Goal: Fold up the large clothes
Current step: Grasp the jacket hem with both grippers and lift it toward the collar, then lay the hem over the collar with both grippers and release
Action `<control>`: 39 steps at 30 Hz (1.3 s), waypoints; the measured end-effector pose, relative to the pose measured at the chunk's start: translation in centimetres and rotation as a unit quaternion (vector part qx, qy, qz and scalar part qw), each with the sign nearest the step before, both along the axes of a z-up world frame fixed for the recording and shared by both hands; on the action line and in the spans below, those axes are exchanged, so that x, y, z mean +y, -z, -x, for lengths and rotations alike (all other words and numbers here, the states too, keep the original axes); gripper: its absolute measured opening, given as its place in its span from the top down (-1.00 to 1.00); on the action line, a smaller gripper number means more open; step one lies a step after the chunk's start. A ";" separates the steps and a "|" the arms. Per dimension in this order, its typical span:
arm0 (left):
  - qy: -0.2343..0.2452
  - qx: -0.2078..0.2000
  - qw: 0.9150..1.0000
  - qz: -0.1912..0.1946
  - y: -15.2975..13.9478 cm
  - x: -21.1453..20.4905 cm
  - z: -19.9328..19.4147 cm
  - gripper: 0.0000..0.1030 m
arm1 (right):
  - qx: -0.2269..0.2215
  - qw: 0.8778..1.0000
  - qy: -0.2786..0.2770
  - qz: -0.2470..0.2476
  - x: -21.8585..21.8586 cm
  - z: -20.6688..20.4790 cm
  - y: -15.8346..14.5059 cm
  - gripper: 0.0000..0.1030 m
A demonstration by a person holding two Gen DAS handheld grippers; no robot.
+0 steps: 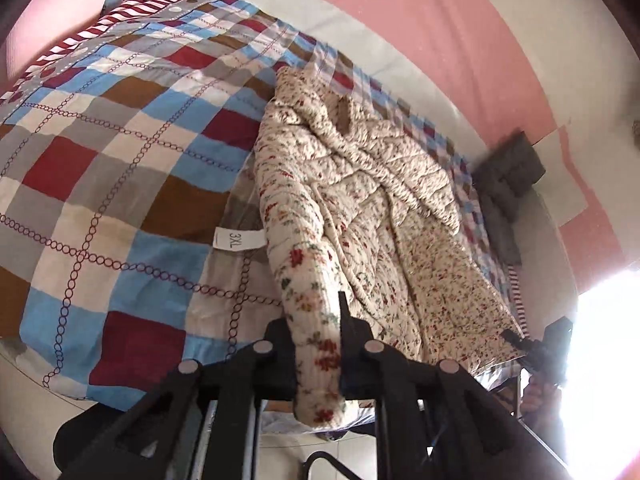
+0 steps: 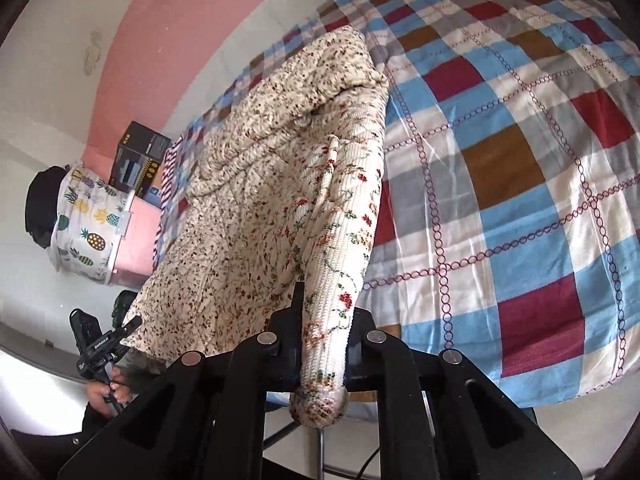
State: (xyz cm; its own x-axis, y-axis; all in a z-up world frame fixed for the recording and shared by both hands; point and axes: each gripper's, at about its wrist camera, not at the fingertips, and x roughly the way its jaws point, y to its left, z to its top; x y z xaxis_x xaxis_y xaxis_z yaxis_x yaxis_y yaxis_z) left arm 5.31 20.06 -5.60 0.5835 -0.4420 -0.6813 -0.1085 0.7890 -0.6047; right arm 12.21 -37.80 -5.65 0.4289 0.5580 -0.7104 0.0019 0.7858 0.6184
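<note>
A large cream floral garment (image 1: 360,200) lies rumpled on a checked bedspread (image 1: 100,160). My left gripper (image 1: 318,344) is shut on one floral sleeve cuff (image 1: 320,360), which hangs down past the fingers. A white "3XL" tag (image 1: 239,239) lies on the spread left of the sleeve. In the right wrist view the same garment (image 2: 260,180) spreads to the left, and my right gripper (image 2: 322,344) is shut on the other sleeve cuff (image 2: 324,352). Each gripper shows small in the other's view: the right one (image 1: 540,352) and the left one (image 2: 100,340).
The bedspread (image 2: 520,140) covers the bed to its near edge. A dark grey folded item (image 1: 508,176) lies at the far side. A black box (image 2: 140,156) and a pineapple-print cloth (image 2: 88,216) stand by the pink wall. Bright glare fills the left view's lower right.
</note>
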 end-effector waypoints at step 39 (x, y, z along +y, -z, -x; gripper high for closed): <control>-0.080 -0.027 0.996 0.027 -2.1 4.2 -35.7 0.74 | -0.040 0.993 0.102 -0.038 1.4 -35.4 -3.4 0.75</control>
State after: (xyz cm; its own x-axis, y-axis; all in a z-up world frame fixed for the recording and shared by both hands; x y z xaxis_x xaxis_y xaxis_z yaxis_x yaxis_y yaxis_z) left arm 40.97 24.27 -3.51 0.6849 -0.3748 -0.6249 -0.1965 0.7308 -0.6537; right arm 47.63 -36.41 -2.25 0.5914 0.5037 -0.6297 0.1057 0.7257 0.6798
